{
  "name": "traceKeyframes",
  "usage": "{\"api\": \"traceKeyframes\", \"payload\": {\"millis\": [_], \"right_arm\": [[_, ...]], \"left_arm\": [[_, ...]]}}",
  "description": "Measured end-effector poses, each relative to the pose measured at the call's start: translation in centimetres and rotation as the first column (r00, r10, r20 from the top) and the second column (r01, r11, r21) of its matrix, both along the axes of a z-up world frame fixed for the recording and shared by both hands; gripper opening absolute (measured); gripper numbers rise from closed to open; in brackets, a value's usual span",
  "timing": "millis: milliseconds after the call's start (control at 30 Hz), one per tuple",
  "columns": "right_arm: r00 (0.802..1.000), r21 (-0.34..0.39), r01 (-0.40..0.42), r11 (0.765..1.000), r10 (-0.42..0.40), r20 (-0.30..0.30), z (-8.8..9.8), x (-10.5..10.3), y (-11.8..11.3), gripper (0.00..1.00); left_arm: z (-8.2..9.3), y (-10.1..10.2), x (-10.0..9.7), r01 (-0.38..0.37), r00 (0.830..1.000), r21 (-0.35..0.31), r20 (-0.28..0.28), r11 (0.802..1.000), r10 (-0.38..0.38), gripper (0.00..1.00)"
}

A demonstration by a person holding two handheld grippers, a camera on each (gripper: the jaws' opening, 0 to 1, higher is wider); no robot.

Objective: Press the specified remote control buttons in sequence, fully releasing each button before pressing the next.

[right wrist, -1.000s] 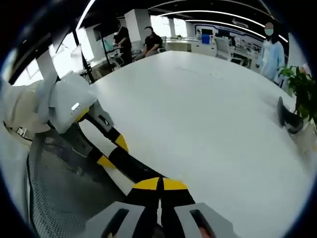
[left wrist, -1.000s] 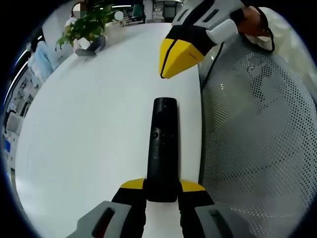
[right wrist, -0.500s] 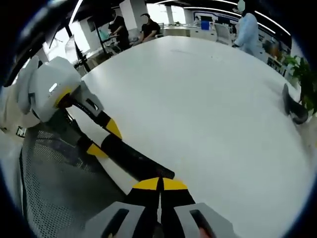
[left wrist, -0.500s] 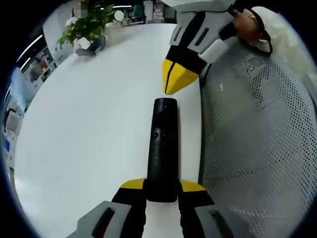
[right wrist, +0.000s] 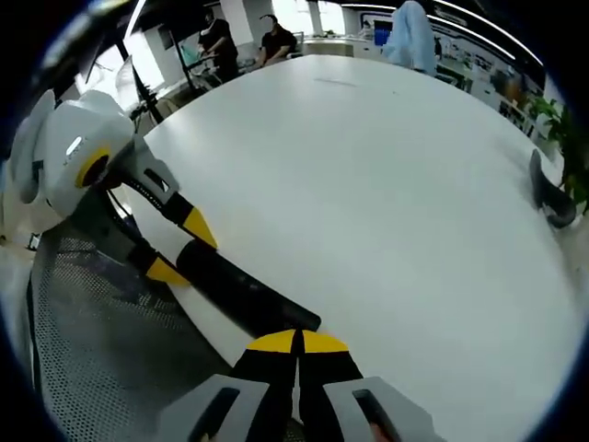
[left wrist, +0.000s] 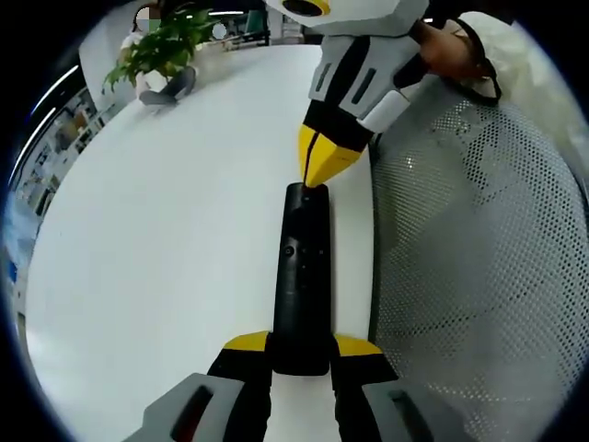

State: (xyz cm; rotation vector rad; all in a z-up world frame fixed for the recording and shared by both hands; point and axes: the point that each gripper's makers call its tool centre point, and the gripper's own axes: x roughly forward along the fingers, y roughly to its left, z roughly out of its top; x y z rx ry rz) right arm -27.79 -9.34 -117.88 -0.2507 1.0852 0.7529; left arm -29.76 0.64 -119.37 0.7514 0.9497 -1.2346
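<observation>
While my left claw (left wrist: 301, 353) clamped the black remote (left wrist: 301, 267) near the white table's (left wrist: 166, 230) edge, its buttons were hard to read. My right claw (left wrist: 322, 166), jaws together, touched the remote's far end; a mesh chair (left wrist: 479, 258) stood beside.

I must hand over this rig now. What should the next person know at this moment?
Left tool: shut on the remote, gripping its near end over the white table.
Right tool: shut, its tip at the remote's far end, by the table edge.
Done: whether any button is already pressed cannot be told.
Left: press the buttons in sequence, releasing fully between presses.
</observation>
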Motion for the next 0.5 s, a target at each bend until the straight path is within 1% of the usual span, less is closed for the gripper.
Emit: {"api": "traceKeyframes", "payload": {"millis": [133, 167, 300, 433, 500], "right_arm": [[1.000, -0.002, -0.003, 1.000, 0.003, -0.008, -0.23, -0.12, 0.35, 0.00], [1.000, -0.004, -0.005, 1.000, 0.005, 0.002, -0.20, 0.04, 0.33, 0.00], [1.000, -0.006, 0.002, 1.000, -0.002, -0.008, -0.27, 0.02, 0.26, 0.00], [0.999, 0.002, 0.026, 1.000, -0.026, -0.026, -0.30, 0.10, 0.18, 0.00], [0.999, 0.008, 0.034, 0.999, -0.034, -0.026, -0.35, 0.13, 0.12, 0.00]], "left_arm": [[0.03, 0.03, 0.01, 0.004, 1.000, -0.001, 0.001, 1.000, -0.004, 0.24], [0.04, 0.05, 0.01, 0.007, 1.000, -0.001, 0.000, 1.000, -0.007, 0.24], [0.03, 0.05, 0.01, 0.007, 1.000, 0.000, -0.001, 1.000, -0.007, 0.24], [0.03, 0.03, 0.04, 0.003, 1.000, -0.005, -0.002, 1.000, -0.003, 0.24], [0.03, 0.04, 0.04, -0.001, 1.000, -0.011, 0.001, 1.000, 0.001, 0.24]]}}
